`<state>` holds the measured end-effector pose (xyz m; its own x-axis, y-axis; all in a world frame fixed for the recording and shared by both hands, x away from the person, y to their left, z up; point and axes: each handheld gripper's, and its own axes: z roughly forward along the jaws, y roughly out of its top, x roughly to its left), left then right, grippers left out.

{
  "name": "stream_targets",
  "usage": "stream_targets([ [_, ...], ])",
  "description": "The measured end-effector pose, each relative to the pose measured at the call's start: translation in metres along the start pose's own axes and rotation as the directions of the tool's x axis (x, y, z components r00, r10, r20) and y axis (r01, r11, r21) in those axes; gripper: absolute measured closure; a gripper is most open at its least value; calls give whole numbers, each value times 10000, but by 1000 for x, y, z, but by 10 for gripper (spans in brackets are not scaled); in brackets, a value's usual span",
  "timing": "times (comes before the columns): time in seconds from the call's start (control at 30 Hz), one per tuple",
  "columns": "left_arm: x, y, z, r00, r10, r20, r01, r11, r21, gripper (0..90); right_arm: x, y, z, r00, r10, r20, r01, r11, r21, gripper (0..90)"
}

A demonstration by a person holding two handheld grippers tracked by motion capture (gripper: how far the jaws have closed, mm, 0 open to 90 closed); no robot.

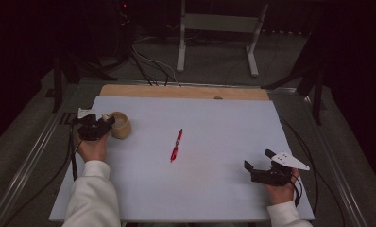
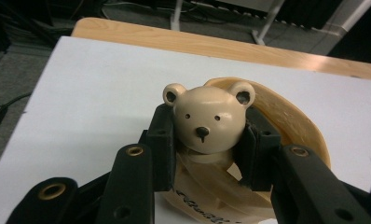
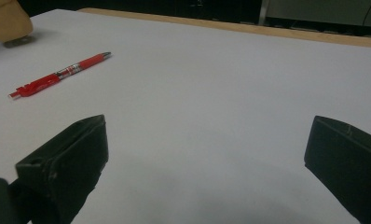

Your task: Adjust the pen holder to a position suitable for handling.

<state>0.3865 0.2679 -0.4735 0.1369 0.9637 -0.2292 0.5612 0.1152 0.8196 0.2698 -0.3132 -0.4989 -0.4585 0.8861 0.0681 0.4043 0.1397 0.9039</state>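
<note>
A tan cup (image 1: 120,125) with a small bear head (image 2: 207,119) on its rim stands at the left of the white sheet (image 1: 224,132). My left gripper (image 1: 103,124) is shut on the bear head, and in the left gripper view its pads (image 2: 162,140) press both sides of the head. A red pen (image 1: 176,144) lies in the middle of the sheet, apart from both grippers. My right gripper (image 1: 258,160) rests at the front right, open, with nothing between its jaws. Its own view has the pen (image 3: 60,74) far off to the left and the cup (image 3: 6,21) in the top corner.
The sheet lies on a wooden tabletop whose far edge (image 1: 186,91) shows behind it. Black cables (image 1: 148,71) run over the floor beyond, near a white table frame (image 1: 219,28). A metal rail (image 1: 30,161) runs along the left side.
</note>
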Motion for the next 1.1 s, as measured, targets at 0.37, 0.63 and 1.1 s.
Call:
stream_targets([
  [0.37, -25, -1, 2, 9943, 416, 984, -436, 9989, 182, 638, 0, 0, 0, 10000, 5, -3, -5, 10000, -3, 0],
  [0.63, -49, -1, 8, 9840, 665, 1653, -730, 9968, 332, 639, 0, 0, 0, 10000, -1, 9, 1, 10000, -2, 0],
  [1.1, -91, -6, 32, 9597, 1169, 2556, -1352, 9893, 552, 640, 0, 0, -1, 10000, -15, 1, 15, 10000, -12, 0],
])
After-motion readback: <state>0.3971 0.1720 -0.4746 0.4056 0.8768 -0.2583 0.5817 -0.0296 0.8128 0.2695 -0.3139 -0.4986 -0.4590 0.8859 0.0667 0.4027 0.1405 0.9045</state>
